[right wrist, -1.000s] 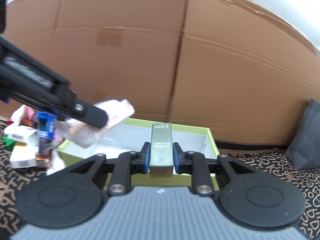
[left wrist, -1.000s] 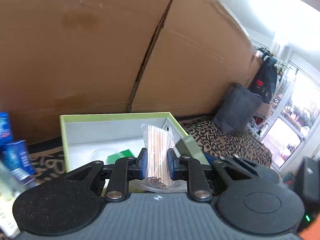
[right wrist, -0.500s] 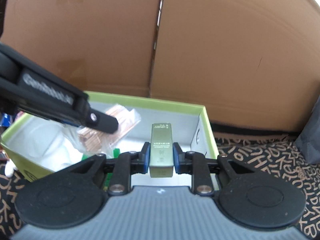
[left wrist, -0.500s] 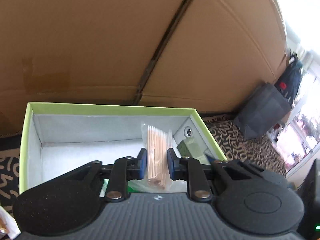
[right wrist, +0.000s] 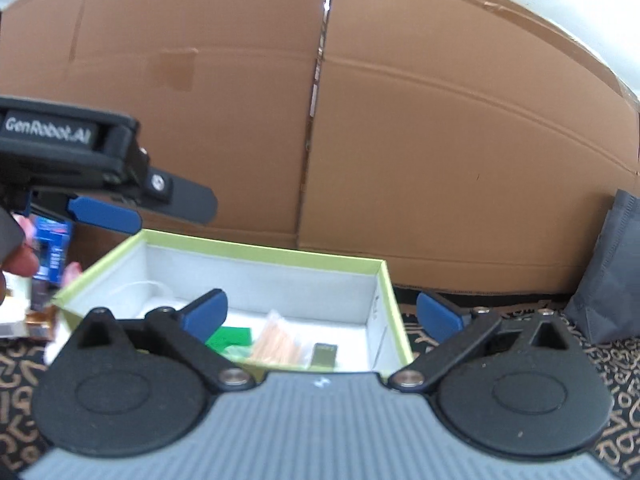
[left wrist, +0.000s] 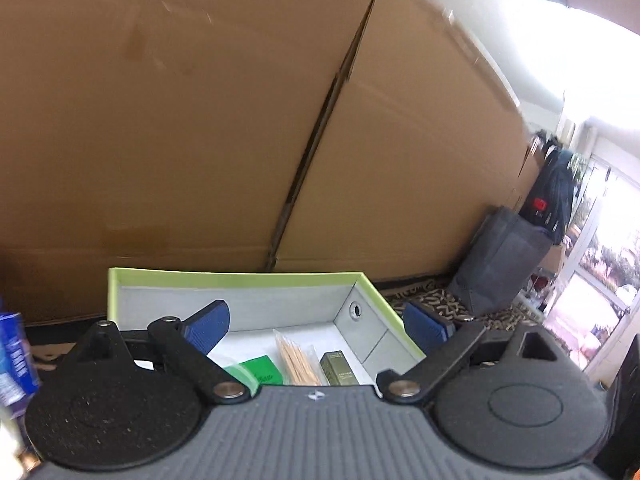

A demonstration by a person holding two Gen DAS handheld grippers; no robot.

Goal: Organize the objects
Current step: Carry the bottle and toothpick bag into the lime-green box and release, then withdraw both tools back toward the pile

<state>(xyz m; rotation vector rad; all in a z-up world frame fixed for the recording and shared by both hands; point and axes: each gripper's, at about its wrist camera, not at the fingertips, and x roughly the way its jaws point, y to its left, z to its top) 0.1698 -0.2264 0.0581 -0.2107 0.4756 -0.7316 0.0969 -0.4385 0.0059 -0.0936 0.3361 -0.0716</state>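
A green-rimmed box [left wrist: 240, 278] with a white inside stands against the cardboard wall. On its floor lie a clear bag of wooden sticks [left wrist: 298, 364], a small olive box [left wrist: 338, 368] and a green packet [left wrist: 260, 370]. My left gripper [left wrist: 316, 322] hovers over the box's near side, its jaws opening, with nothing between them. From the right wrist the same sticks bag [right wrist: 276, 340] and olive box [right wrist: 324, 354] lie side by side below my right gripper [right wrist: 322, 314]. Its jaws are opening too and hold nothing. The left gripper's fingers [right wrist: 108, 212] hang above the box's left corner.
A tall cardboard wall [left wrist: 200, 120] closes off the back. Blue cartons [left wrist: 12, 352] and other small packages [right wrist: 48, 256] sit left of the box. A grey bag [right wrist: 612, 280] leans at the right on a patterned rug [right wrist: 616, 364]. A person's fingertip [right wrist: 20, 260] shows at the left edge.
Both grippers have gone from shut to wide apart. The sticks bag left the left jaws and the olive box left the right jaws; both now lie in the box.
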